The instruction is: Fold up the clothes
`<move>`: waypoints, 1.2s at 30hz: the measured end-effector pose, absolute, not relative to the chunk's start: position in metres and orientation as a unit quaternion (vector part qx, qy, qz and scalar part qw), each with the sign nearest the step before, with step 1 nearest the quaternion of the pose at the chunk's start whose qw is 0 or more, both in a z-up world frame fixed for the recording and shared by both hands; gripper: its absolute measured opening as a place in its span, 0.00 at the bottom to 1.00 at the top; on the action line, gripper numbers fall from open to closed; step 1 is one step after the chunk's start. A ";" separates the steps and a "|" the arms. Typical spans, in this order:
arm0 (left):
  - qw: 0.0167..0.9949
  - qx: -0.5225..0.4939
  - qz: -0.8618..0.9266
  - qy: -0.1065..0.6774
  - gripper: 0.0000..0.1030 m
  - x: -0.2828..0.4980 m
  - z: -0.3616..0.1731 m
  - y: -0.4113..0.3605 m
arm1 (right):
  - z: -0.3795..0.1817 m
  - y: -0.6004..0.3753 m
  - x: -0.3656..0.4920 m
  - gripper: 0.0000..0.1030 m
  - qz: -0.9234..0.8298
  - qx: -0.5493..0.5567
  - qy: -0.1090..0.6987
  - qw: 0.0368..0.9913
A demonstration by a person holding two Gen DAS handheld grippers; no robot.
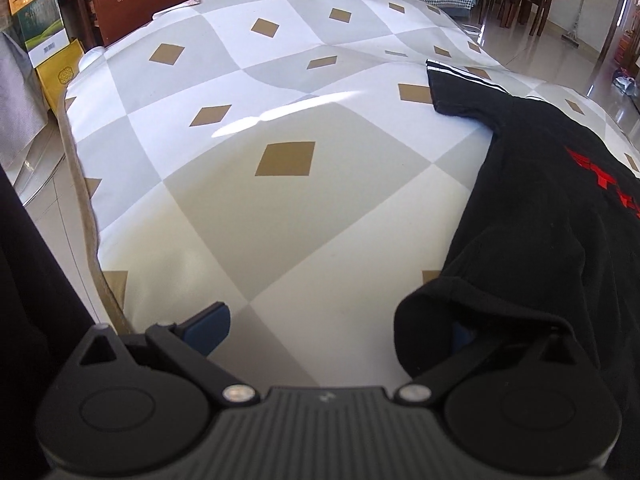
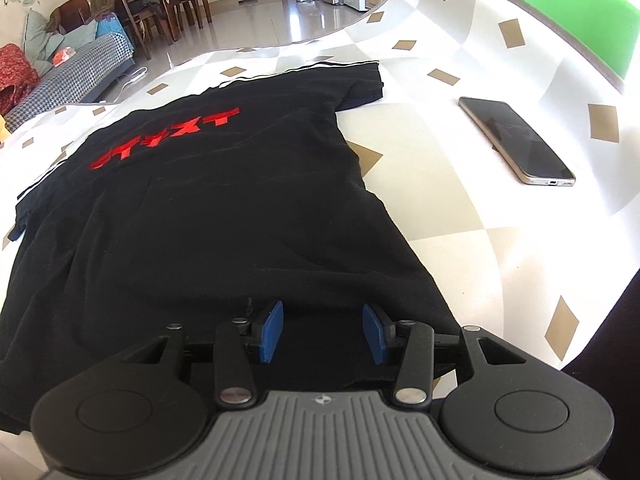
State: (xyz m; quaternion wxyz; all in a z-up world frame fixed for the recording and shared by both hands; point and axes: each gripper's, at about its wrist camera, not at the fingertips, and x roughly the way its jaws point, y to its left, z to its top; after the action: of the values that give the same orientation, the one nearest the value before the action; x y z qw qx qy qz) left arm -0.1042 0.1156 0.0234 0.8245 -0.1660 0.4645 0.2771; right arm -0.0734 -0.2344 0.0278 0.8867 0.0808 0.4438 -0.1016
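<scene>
We see the left gripper (image 1: 340, 328) held low over the surface (image 1: 280, 208), pointing forward across its diamond-patterned cloth. Its jaws stand wide apart; one blue pad (image 1: 208, 330) shows at the left, bare, while the other pad is mostly covered by a fold of the one black T-shirt (image 1: 532, 240), whose hem corner drapes over that finger. We cannot tell whether anything is pinched there.

Moving right, the T-shirt lies spread across the surface, red lettering (image 2: 168, 140) on its chest, two short sleeves out to either side, white stripes along the shoulders.

The right gripper (image 2: 324, 334) sits low at the shirt's near hem, level and aimed up the length of the garment. Its jaws are partly open, both blue pads (image 2: 274, 332) resting against the black fabric with a gap between them, nothing clamped.

Further right, well apart from the shirt, one phone (image 2: 516, 140) lies flat, screen up, on the surface.
</scene>
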 end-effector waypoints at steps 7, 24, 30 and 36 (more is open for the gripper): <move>0.821 -0.174 0.304 0.452 1.00 -0.107 0.029 0.131 | 0.028 -0.241 -0.074 0.43 -0.111 0.087 0.447 0.883; 0.872 -0.153 0.251 0.391 1.00 -0.130 0.080 0.097 | 0.029 -0.245 -0.075 0.47 -0.122 0.100 0.452 0.878; 0.888 -0.157 0.238 0.362 1.00 -0.122 0.101 0.096 | 0.029 -0.244 -0.076 0.48 -0.121 0.099 0.453 0.877; 0.872 -0.190 0.220 0.395 1.00 -0.087 0.081 0.108 | 0.028 -0.242 -0.076 0.50 -0.119 0.093 0.454 0.878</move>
State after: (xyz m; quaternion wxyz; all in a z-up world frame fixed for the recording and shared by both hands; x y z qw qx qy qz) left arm -0.0870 0.1082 0.0808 0.8715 -0.1899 0.3950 0.2200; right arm -0.0758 -0.2425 0.0283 0.8781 0.0927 0.4541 -0.1188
